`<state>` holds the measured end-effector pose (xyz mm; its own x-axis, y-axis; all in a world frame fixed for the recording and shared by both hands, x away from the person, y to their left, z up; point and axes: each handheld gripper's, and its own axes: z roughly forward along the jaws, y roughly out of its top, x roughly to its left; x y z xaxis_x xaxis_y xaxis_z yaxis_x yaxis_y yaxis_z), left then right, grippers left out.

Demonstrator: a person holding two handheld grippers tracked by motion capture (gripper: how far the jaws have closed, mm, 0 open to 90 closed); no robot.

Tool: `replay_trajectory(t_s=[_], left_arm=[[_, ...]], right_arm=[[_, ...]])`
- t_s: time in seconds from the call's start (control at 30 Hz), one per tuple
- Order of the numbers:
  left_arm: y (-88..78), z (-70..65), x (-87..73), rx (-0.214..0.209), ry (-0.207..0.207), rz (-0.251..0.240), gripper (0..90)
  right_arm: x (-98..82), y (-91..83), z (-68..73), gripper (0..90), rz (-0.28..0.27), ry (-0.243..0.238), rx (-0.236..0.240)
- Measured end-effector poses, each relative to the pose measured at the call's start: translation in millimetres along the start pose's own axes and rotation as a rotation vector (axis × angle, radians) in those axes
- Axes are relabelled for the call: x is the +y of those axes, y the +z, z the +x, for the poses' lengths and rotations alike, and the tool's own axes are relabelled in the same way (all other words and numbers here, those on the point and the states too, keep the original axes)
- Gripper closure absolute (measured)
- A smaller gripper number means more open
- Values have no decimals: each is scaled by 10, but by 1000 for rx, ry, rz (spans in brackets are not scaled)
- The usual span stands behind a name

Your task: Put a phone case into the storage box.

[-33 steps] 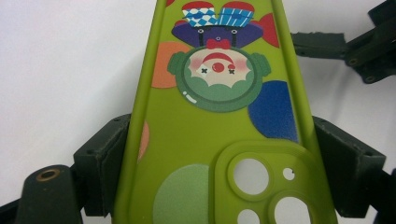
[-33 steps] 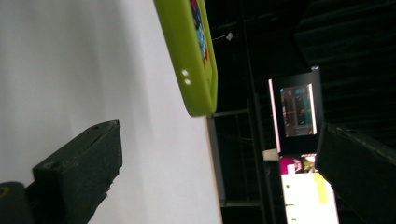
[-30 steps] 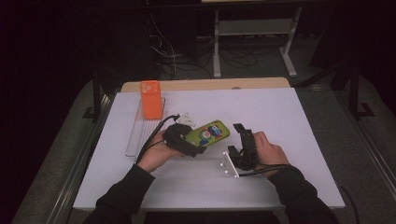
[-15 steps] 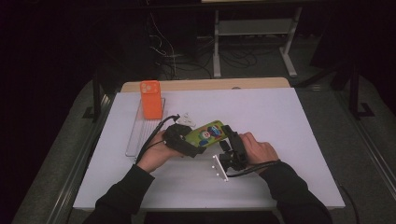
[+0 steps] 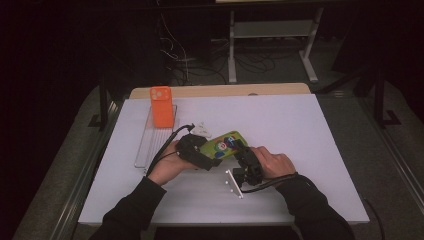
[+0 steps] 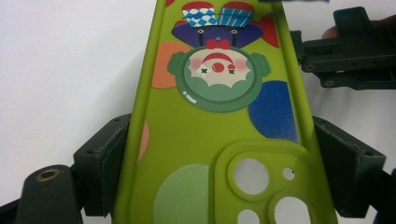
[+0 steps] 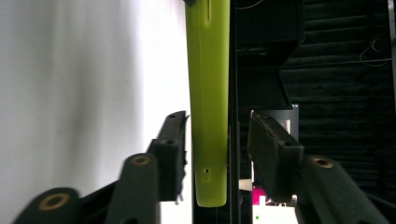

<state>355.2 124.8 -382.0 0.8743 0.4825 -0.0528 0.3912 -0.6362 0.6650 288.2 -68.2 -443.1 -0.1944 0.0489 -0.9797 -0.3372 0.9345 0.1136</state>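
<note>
A lime-green phone case [image 5: 222, 145] printed with a clown face [image 6: 205, 140] is held just above the white table [image 5: 310, 130]. My left gripper [image 5: 209, 156] is shut on its camera end, one jaw on each long side. My right gripper [image 5: 240, 149] has come up to the far end, and its jaws have just been closing. In the right gripper view the case [image 7: 210, 93] stands edge-on between the jaws of my right gripper [image 7: 219, 123]. One pad [image 7: 180, 135] meets it, while the other pad [image 7: 268, 140] stands a little off.
An orange phone case [image 5: 162, 106] stands upright at the far end of a clear tray [image 5: 147, 147] on the left. A small white piece [image 5: 201, 129] lies just behind my left hand. The table's wooden back edge [image 5: 225, 90] runs behind.
My right gripper has slid left to the green case's free end, and its jaws have narrowed around it. The left hand and the case have stayed put.
</note>
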Motion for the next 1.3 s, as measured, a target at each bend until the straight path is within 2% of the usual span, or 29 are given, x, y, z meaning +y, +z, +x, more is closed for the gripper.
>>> replay_trajectory(t_s=[0.03, 0.13, 0.17, 0.23, 0.4, 0.43, 0.5, 0.53, 0.57, 0.6, 0.67, 0.7, 0.73, 0.8, 0.83, 0.93, 0.97, 1.0, 1.03, 1.07, 1.1, 1.2, 1.23, 1.27, 1.3], left_arm=[[9, -17, 0, -1, -19, -19, 156], [-17, 4, 5, -6, -3, -11, 156], [-18, -5, 3, -7, -15, -19, 156], [-30, 6, 5, -5, -2, -18, 155], [-32, 10, 6, -8, -6, -25, 146], [-30, 3, 0, -4, -1, -35, 141], [-40, 0, -6, 23, 6, -52, 112], [-38, 3, -9, 8, -6, -48, 79], [-22, -2, -14, -3, -26, -63, 43], [-33, 18, -22, -9, -8, -33, 10], [-45, 25, -34, -6, -10, -41, 0], [-54, 36, -36, -10, -5, -52, 0], [-68, 33, -40, -24, -16, -70, 0], [-77, 49, -41, -26, -13, -81, 0], [-79, 51, -46, -26, -25, -88, 0], [-108, 94, -63, -24, 5, -66, 0], [-108, 94, -69, -22, -3, -74, 0], [-111, 103, -76, -21, 2, -73, 0], [-120, 110, -82, -18, 3, -65, 0], [-113, 110, -92, -14, -11, -75, 0], [-118, 121, -98, -11, -12, -69, 0], [-141, 150, -106, -1, -2, -72, 0], [-145, 145, -107, -4, -16, -76, 0], [-146, 136, -109, -10, -39, -83, 0], [-154, 150, -105, -5, -31, -90, 0]], right_arm=[[4, -1, 0, 612, -3, -5, 1], [18, -12, -4, 709, -10, -13, 0], [20, -15, -7, 735, -10, -16, 2], [22, -20, -3, 746, -10, -25, -4], [27, -21, 22, 758, -2, -43, -30], [25, -17, 35, 759, -7, -38, -50], [25, -23, 38, 760, -13, -30, -59], [23, -25, 35, 761, -12, -30, -62], [19, -28, 28, 761, -7, -30, -62], [14, -31, 28, 760, -4, -23, -61], [-6, -39, 22, 761, 10, -17, -48], [-18, -38, 14, 761, 12, -29, -47], [-32, -36, 13, 760, 14, -22, -45], [-62, -27, 2, 761, 30, 0, -27], [-73, -22, -6, 760, 31, 9, -21], [-118, -3, -32, 760, 44, 77, -11], [-137, 3, -50, 761, 43, 88, 20], [-148, 1, -60, 760, 53, 116, 30], [-162, 8, -89, 760, 48, 124, 30], [-172, 6, -111, 760, 54, 165, 52], [-182, 9, -123, 760, 53, 190, 47], [-213, 12, -162, 760, 56, 245, 90], [-219, 15, -171, 760, 54, 285, 101], [-227, 16, -184, 760, 54, 301, 120], [-231, 14, -195, 760, 62, 325, 120]])
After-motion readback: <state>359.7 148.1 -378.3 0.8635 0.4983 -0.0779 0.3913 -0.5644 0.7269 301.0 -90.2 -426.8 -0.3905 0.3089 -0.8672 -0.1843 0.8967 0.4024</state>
